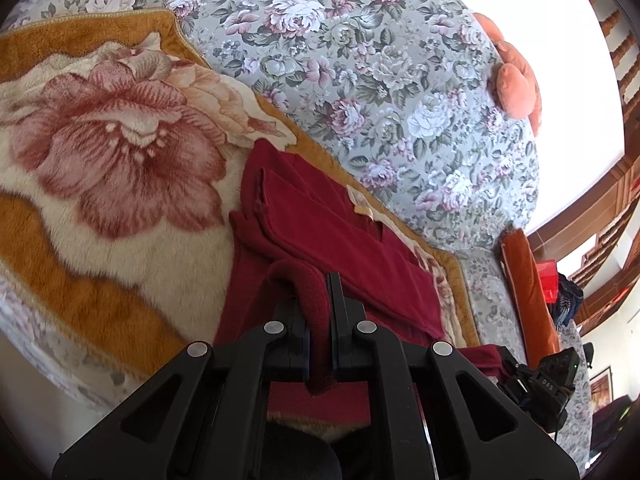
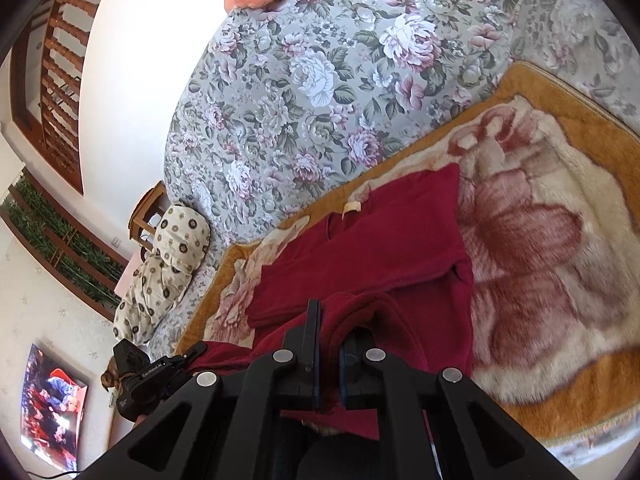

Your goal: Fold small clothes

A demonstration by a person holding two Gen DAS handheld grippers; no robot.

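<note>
- Two hand-held grippers pinch the near hem of the red garment [image 1: 352,240]: left hand-held gripper [image 1: 318,300] and right hand-held gripper [image 2: 330,332], each clamped on cloth, likely to carry the hem over evenly.
- Its far part lies flat on the plush blanket [image 1: 100,152] over the floral sofa [image 1: 360,80].

Plush orange-bordered blanket [image 1: 100,168] with a big pink rose print, spread over a grey floral-patterned sofa [image 1: 360,80]. Salmon-pink plush cushion [image 1: 516,84] at right edge of the left view. Cream cushion with dark round motifs [image 2: 168,256] at left of the right view; lit wall screen [image 2: 52,408] lower left.
</note>
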